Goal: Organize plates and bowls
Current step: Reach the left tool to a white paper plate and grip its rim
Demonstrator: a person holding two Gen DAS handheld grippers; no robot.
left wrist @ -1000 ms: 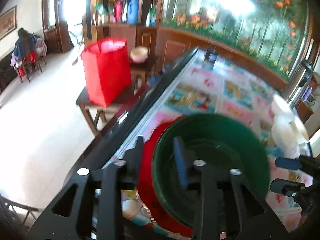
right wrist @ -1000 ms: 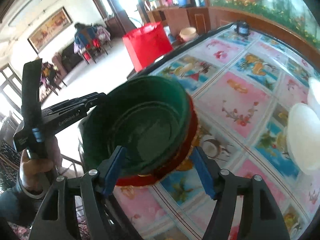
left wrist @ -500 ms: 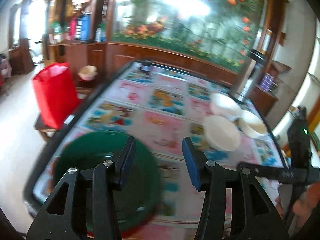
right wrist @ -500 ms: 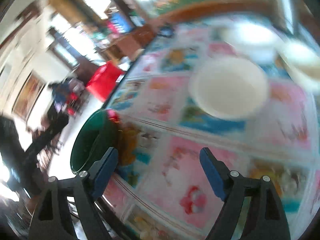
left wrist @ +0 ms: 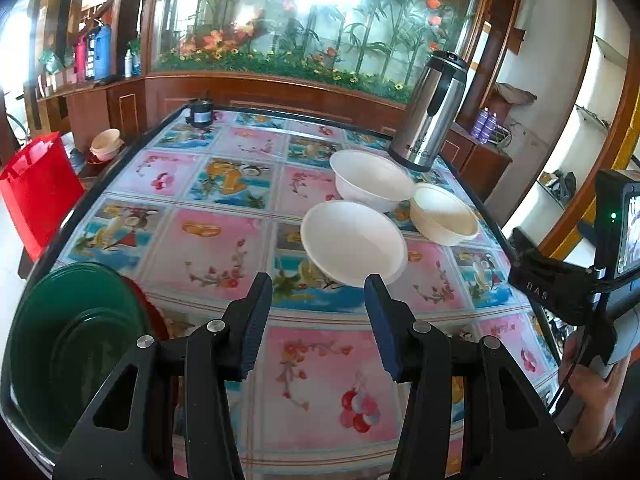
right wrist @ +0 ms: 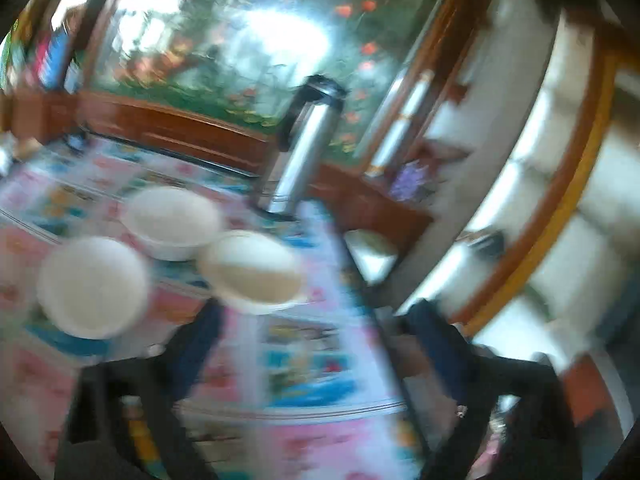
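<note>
A green bowl (left wrist: 72, 344) sits on a red plate (left wrist: 154, 312) at the table's near left corner. Three white bowls stand together further right: a near one (left wrist: 354, 240), a far one (left wrist: 372, 178) and a cream one (left wrist: 444, 214). My left gripper (left wrist: 318, 284) is open and empty above the tablecloth, pointing at the near white bowl. The right wrist view is blurred. There my right gripper (right wrist: 316, 320) has its jaws opening wide with nothing between them, just short of the cream bowl (right wrist: 252, 268). A hand holds its body (left wrist: 600, 264) at the table's right edge.
A steel thermos jug (left wrist: 430, 120) stands behind the white bowls near the far right corner. A small dark jar (left wrist: 200, 112) sits at the far left corner. A red bag (left wrist: 36, 184) stands beside the table on the left. The patterned table (left wrist: 208, 236) has a dark rim.
My left gripper came off the green bowl's rim and swung right toward the white bowls. My right gripper also left the green bowl, turned right and spread its jaws wider.
</note>
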